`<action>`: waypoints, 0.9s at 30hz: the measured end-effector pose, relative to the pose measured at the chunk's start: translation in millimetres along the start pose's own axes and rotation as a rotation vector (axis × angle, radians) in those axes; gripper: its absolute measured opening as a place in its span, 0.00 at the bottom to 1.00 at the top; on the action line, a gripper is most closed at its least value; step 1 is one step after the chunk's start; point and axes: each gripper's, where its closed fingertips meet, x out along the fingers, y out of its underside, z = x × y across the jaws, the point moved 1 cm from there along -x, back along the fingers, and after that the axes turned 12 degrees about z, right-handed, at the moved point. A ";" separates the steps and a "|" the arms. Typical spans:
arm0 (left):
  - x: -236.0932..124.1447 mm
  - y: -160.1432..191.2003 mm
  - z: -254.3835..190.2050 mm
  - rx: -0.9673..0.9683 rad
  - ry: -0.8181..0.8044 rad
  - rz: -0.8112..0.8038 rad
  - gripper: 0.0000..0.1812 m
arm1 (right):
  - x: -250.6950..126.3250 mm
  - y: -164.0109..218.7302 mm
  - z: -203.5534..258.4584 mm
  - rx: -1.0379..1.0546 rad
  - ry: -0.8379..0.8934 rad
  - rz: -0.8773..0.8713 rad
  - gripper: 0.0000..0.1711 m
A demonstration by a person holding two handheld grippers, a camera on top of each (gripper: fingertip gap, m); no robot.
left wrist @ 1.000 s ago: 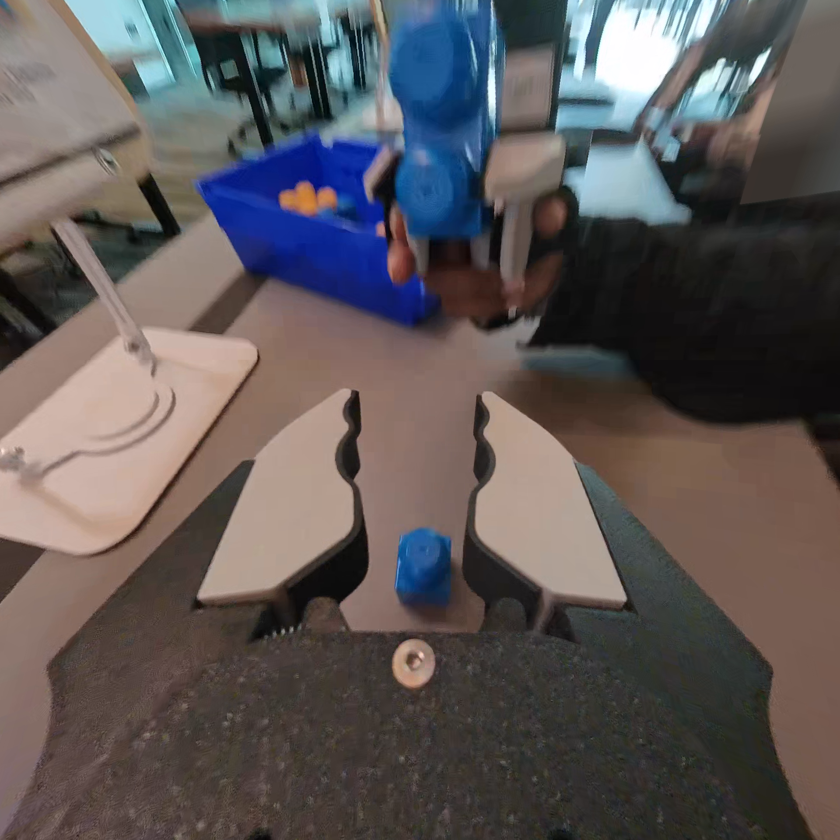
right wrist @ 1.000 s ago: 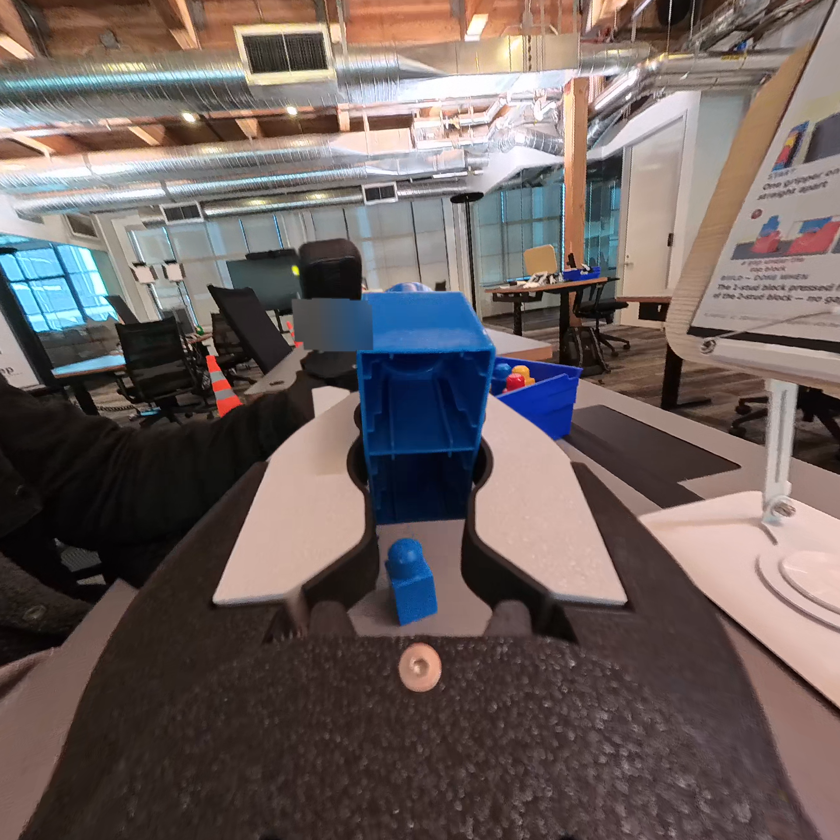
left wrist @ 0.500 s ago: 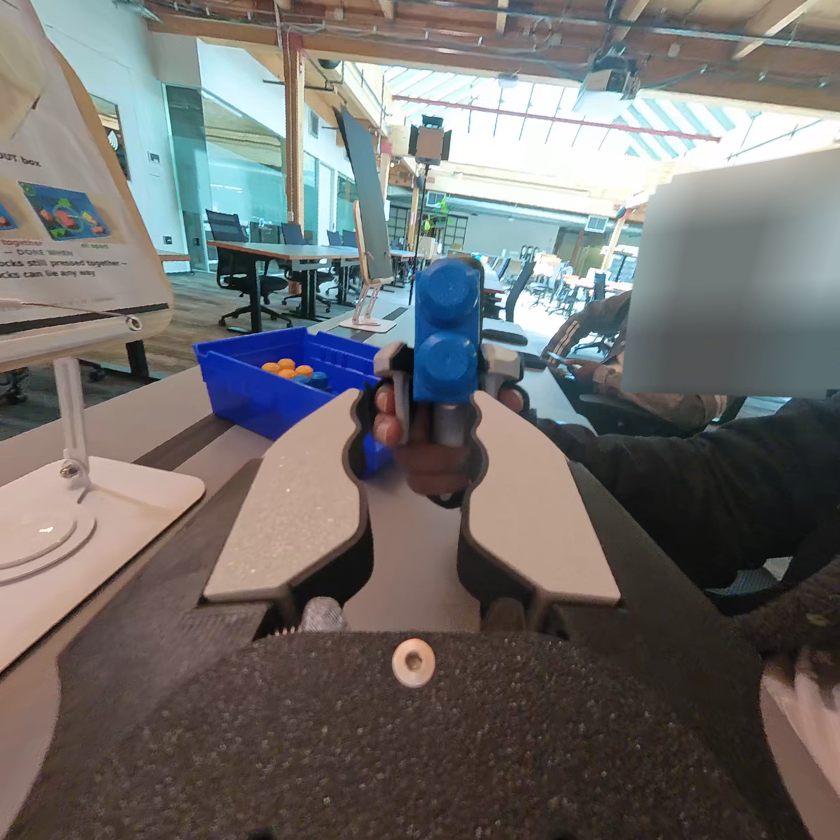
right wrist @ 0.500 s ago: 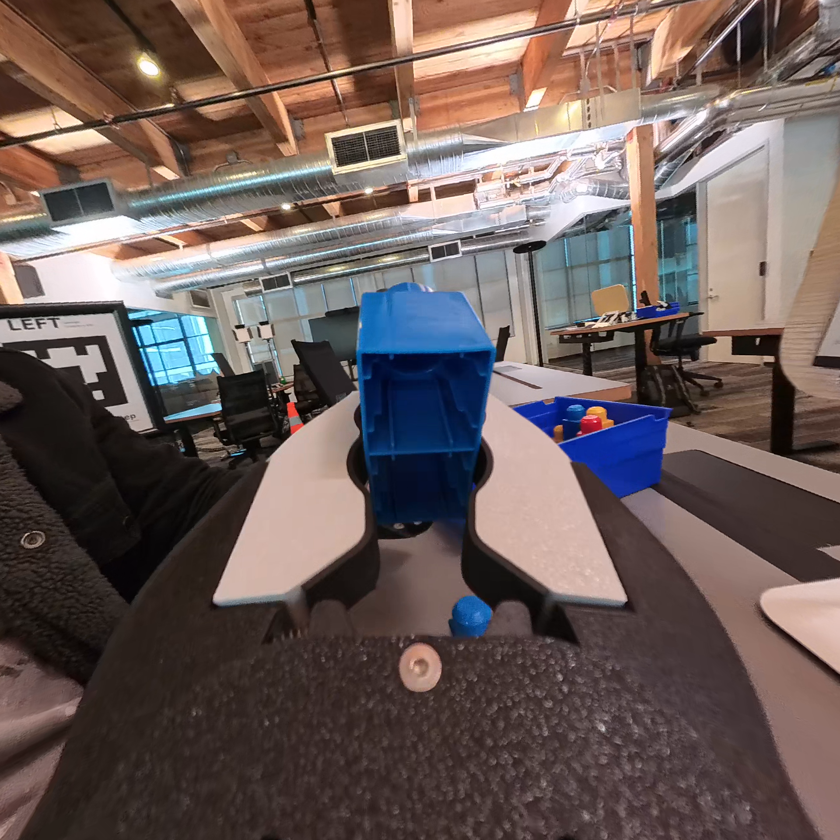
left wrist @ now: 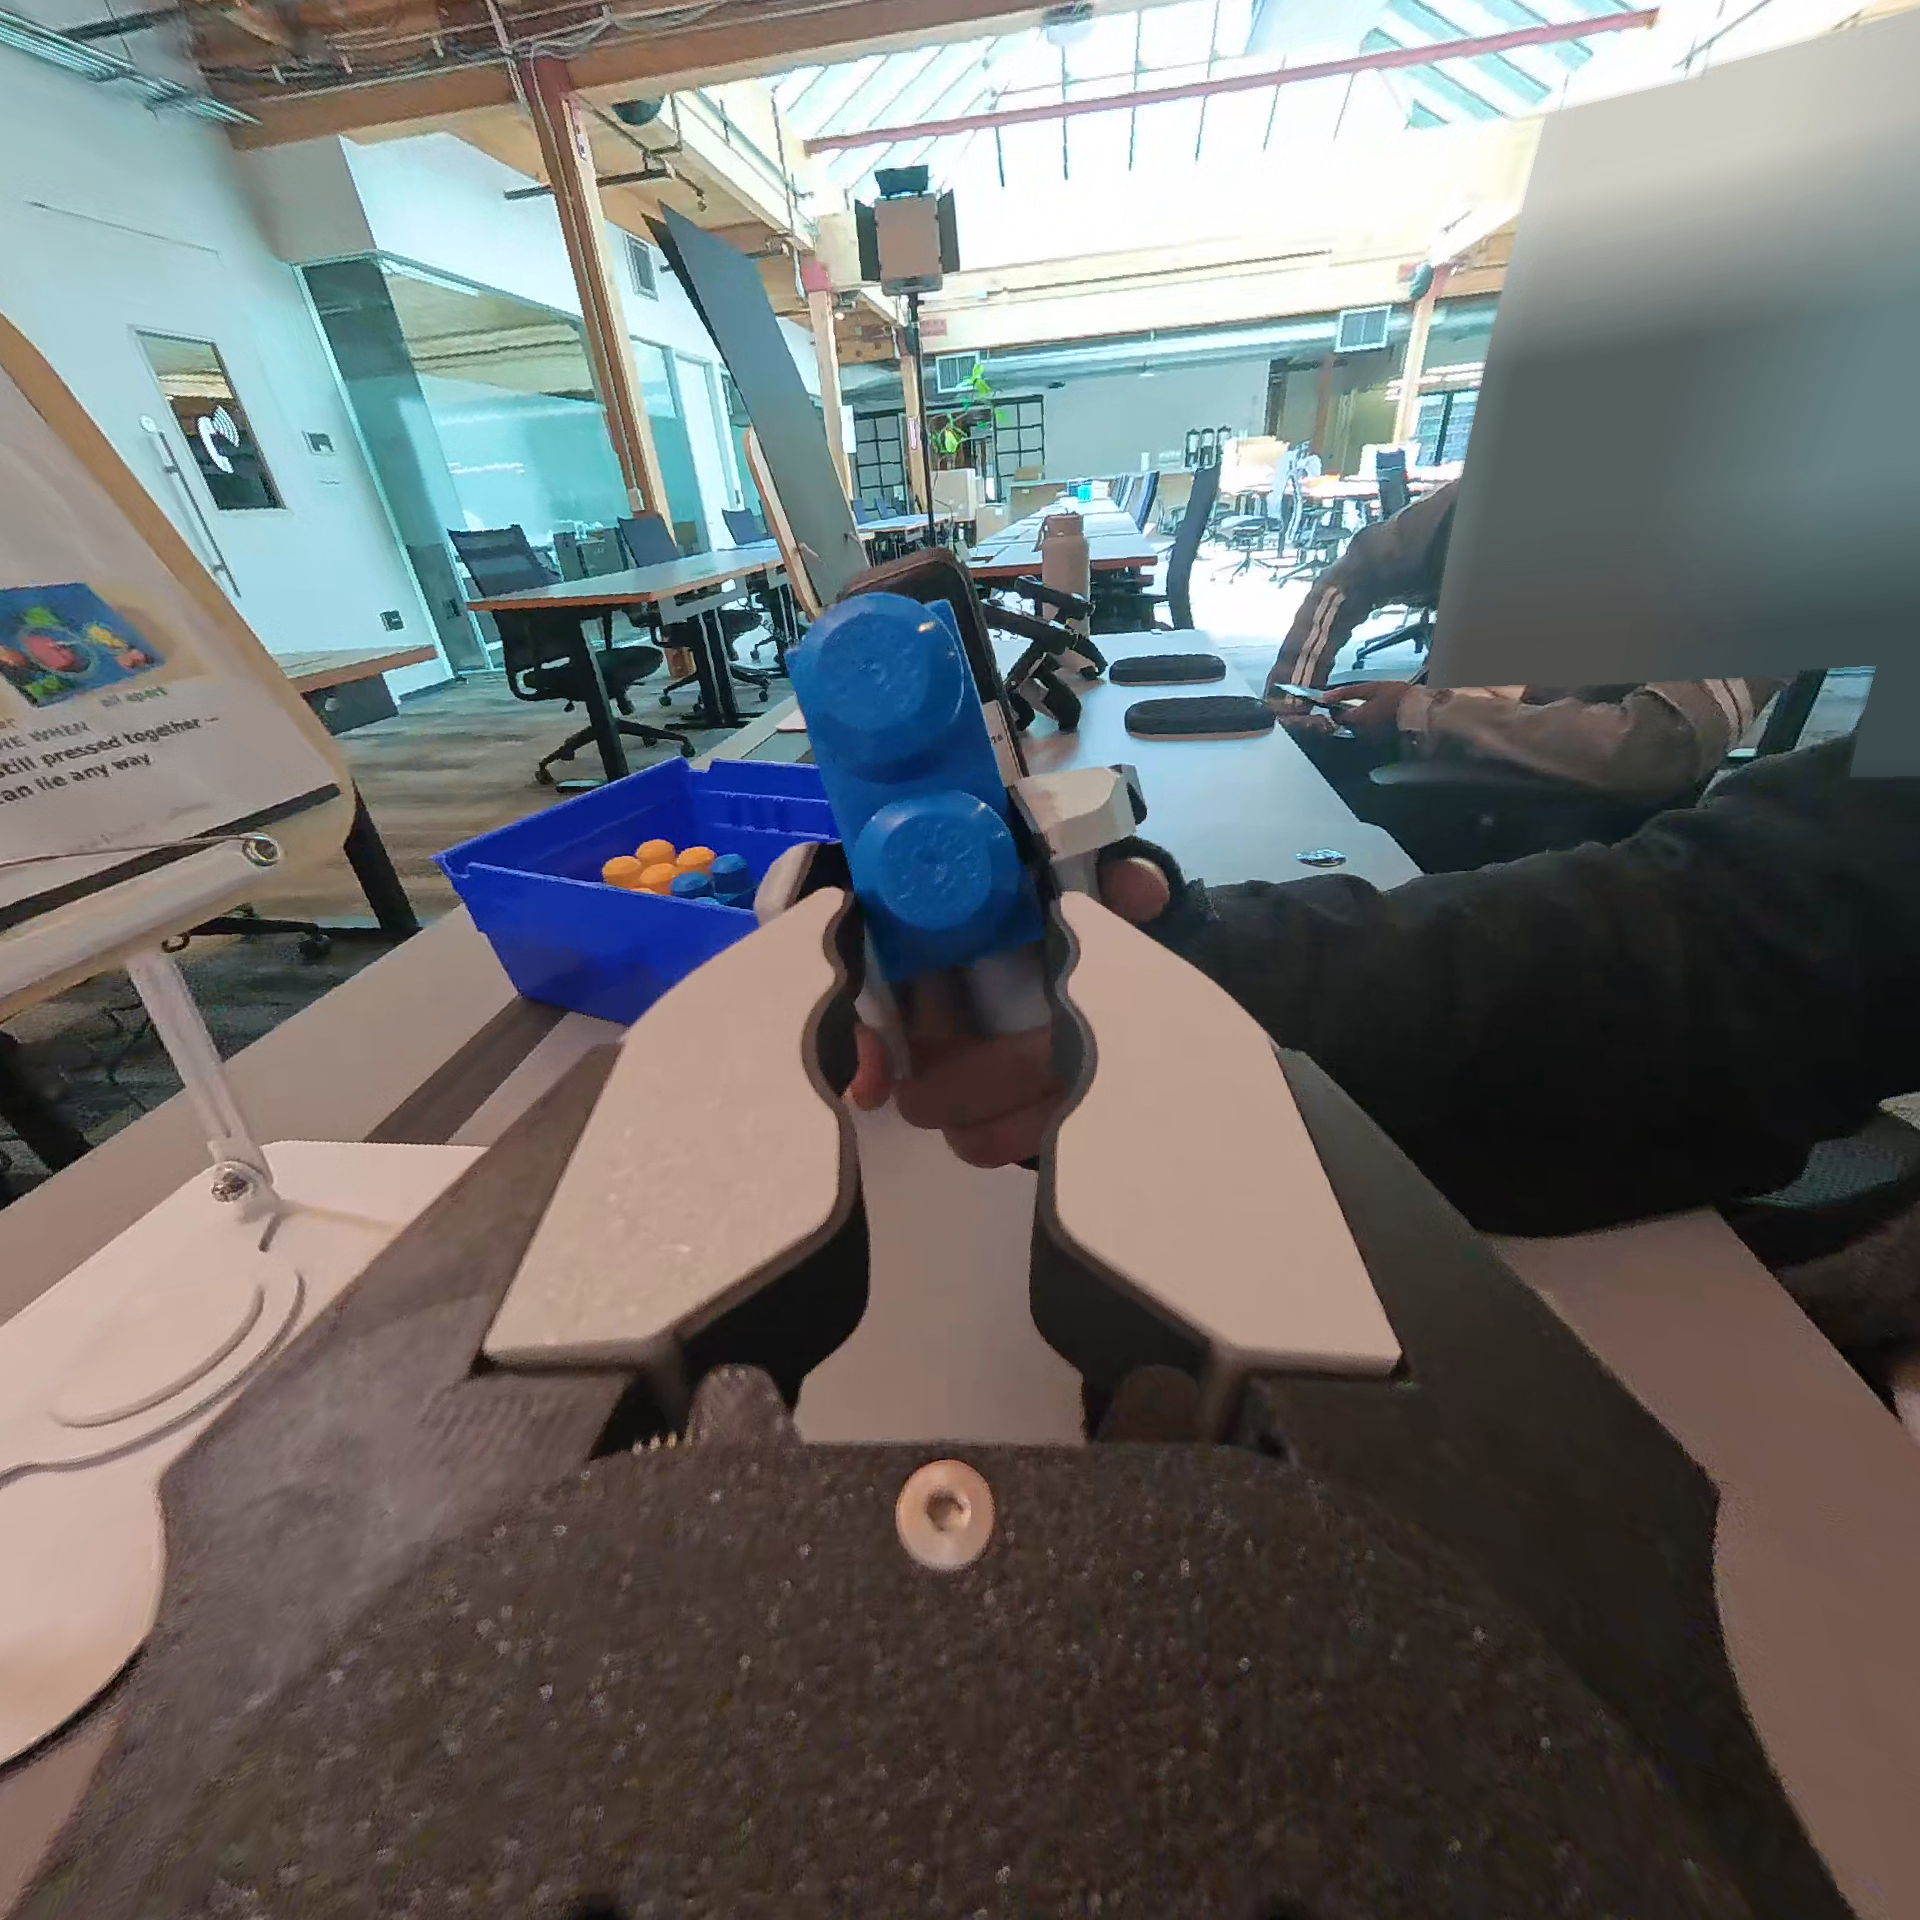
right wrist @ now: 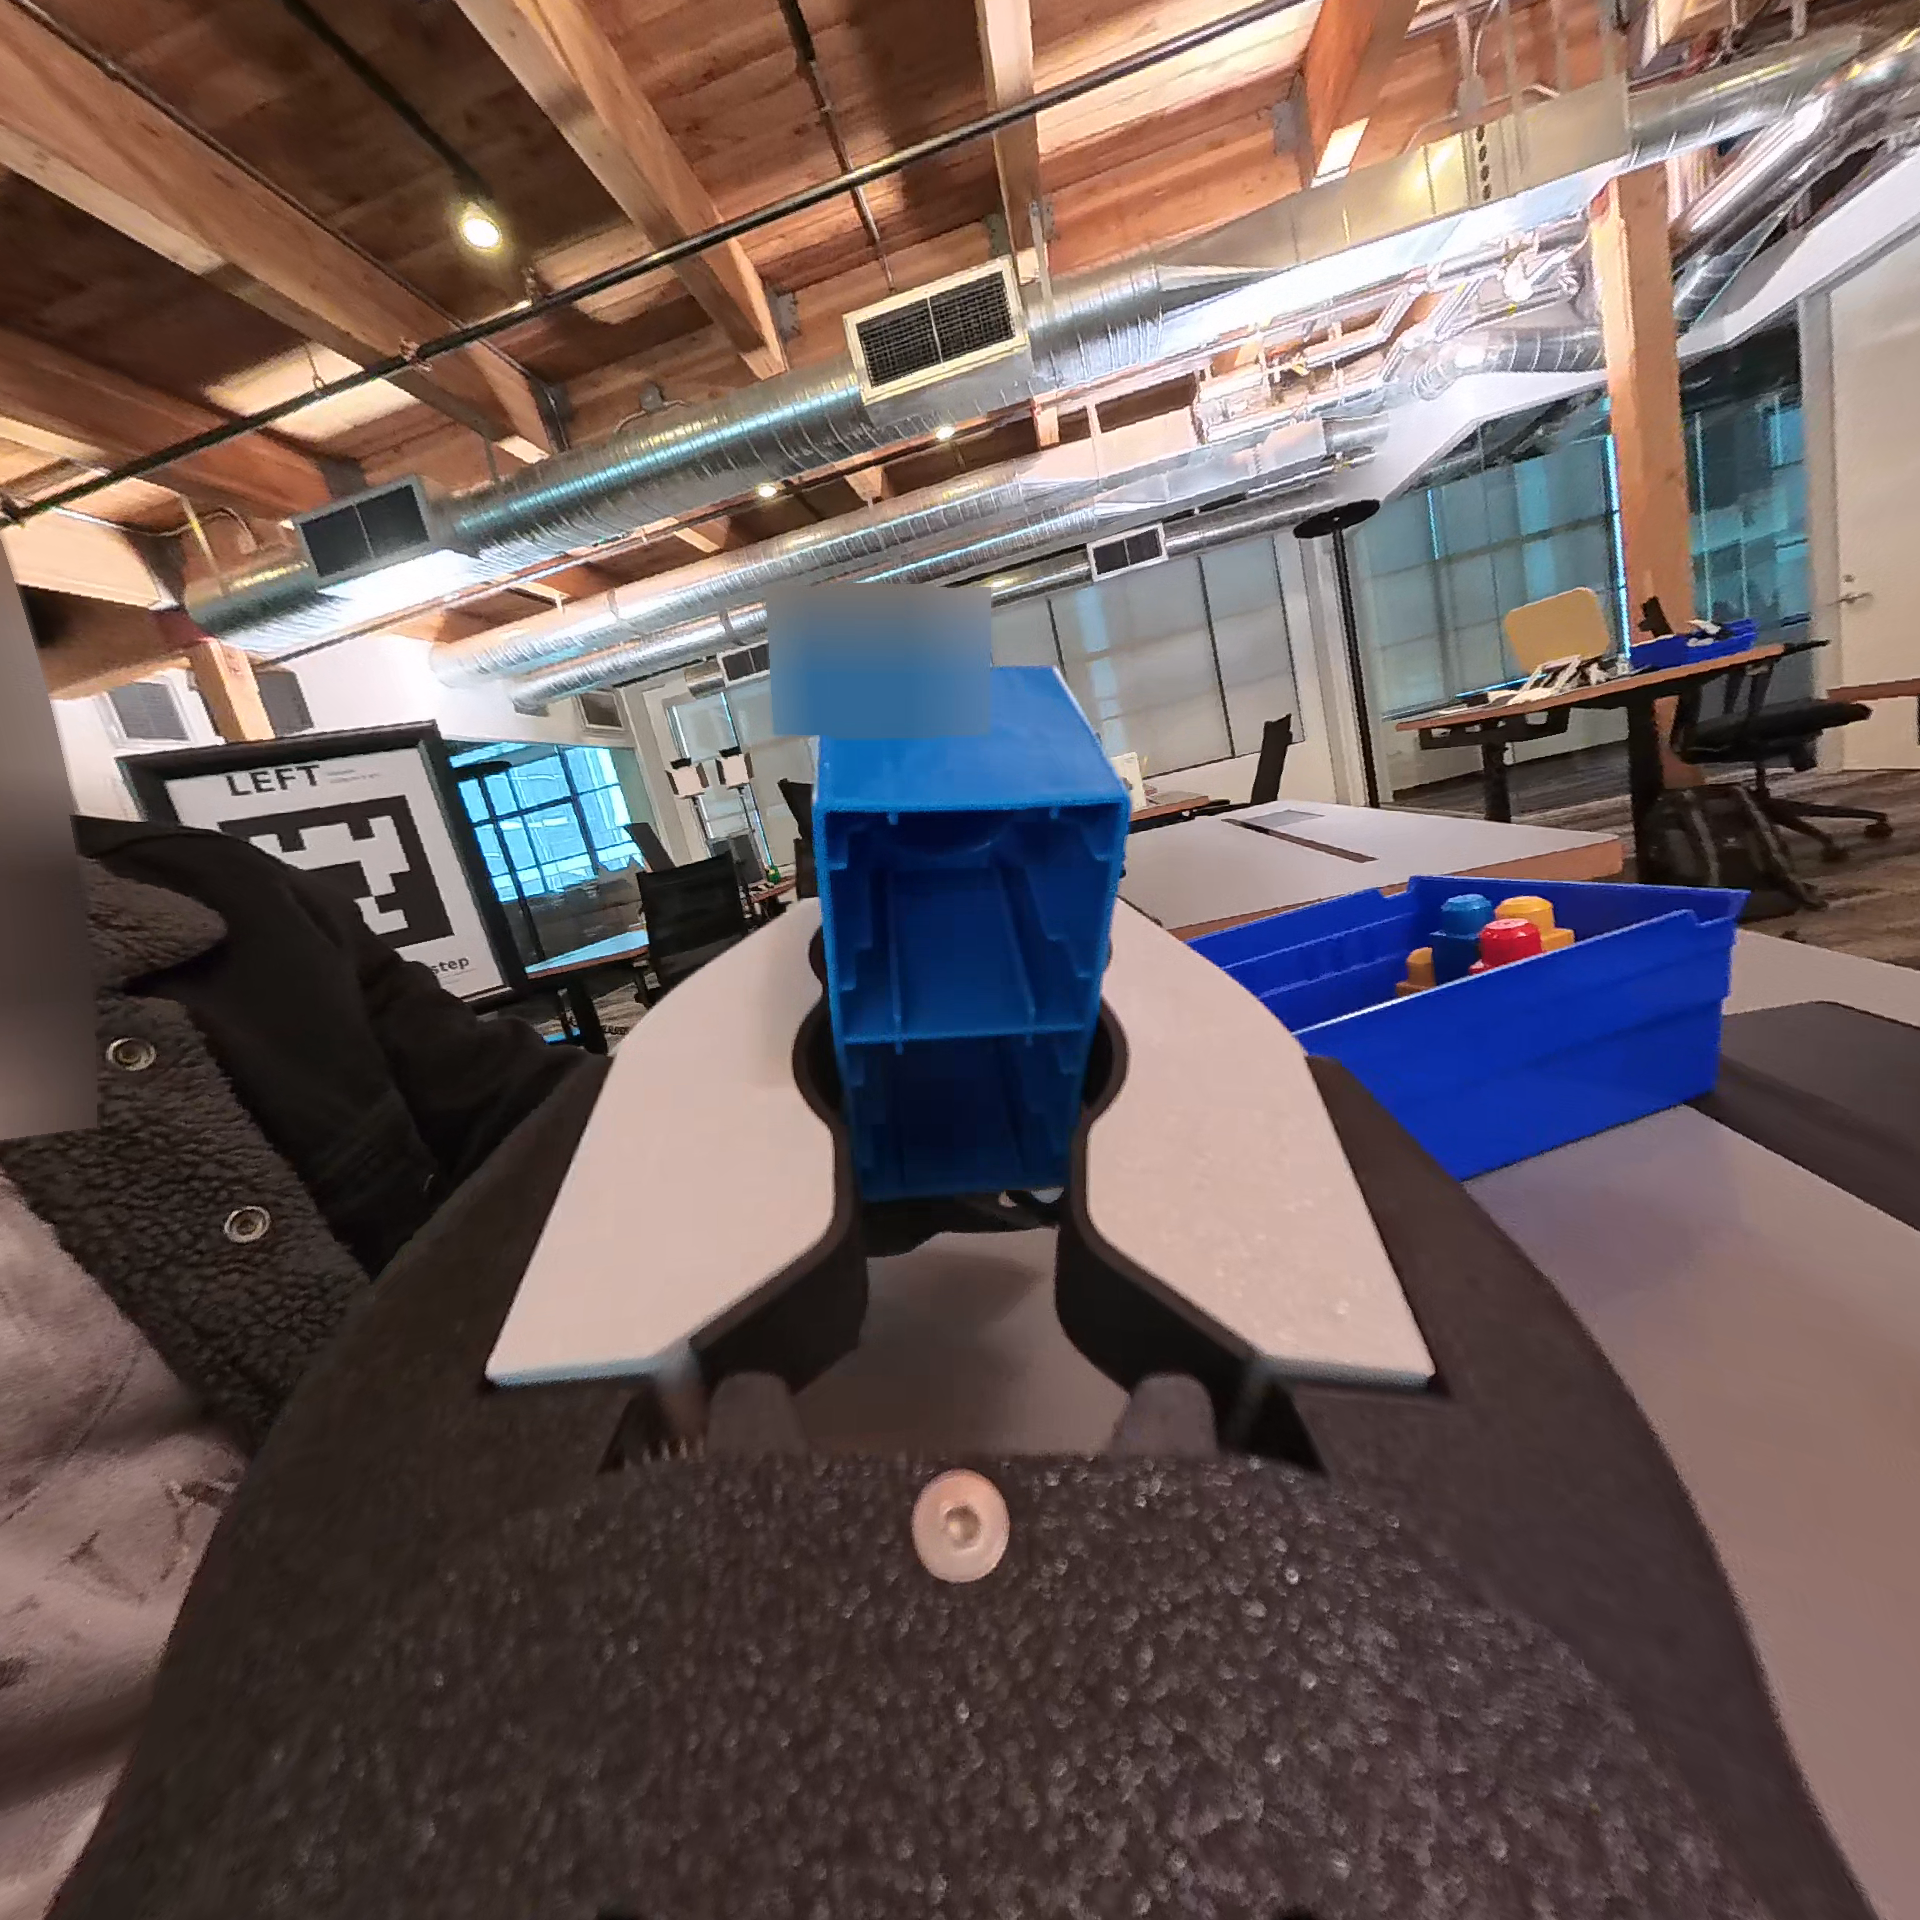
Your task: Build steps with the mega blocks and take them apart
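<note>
A blue two-stud block (right wrist: 966,935) is clamped between my right gripper's (right wrist: 961,997) jaws, hollow underside toward its camera. In the left wrist view the same block (left wrist: 914,800) faces me studs first, held up above the table with the right gripper's fingers (left wrist: 1086,805) on its sides. My left gripper (left wrist: 945,935) is open, its tips on either side of the block's lower end. I cannot tell whether they touch it. In the right wrist view the block hides the left gripper's fingers.
A blue bin (left wrist: 582,925) of orange and blue blocks (left wrist: 665,868) stands on the grey table (left wrist: 1662,1403); it also shows at the right (right wrist: 1558,1039). A sign on a white stand (left wrist: 156,1299) is at the left. A dark sleeve (left wrist: 1558,987) reaches in from the right. Both grippers' tips are close together, under 4 cm apart.
Both grippers have tilted up from the table and come closer together. The small blue block on the table has dropped out of view. The held block now sits between my left tips.
</note>
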 end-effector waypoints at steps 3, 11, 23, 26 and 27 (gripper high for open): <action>0.2 1.8 1.4 -0.007 -0.005 0.000 0.18 | -0.2 2.3 -1.7 0.003 0.005 0.015 0.25; -4.7 13.6 2.5 -0.056 0.057 0.019 0.16 | 2.4 16.5 -5.6 -0.022 0.041 0.119 0.25; -13.5 23.0 5.5 -0.057 0.081 0.067 0.15 | -3.8 29.2 -11.9 -0.061 0.103 0.255 0.25; -20.4 23.0 7.9 -0.057 0.079 0.078 0.15 | -12.9 32.1 -15.2 -0.080 0.141 0.315 0.25; -22.5 24.8 9.2 -0.053 0.074 0.090 0.15 | -16.3 34.3 -16.9 -0.090 0.161 0.345 0.25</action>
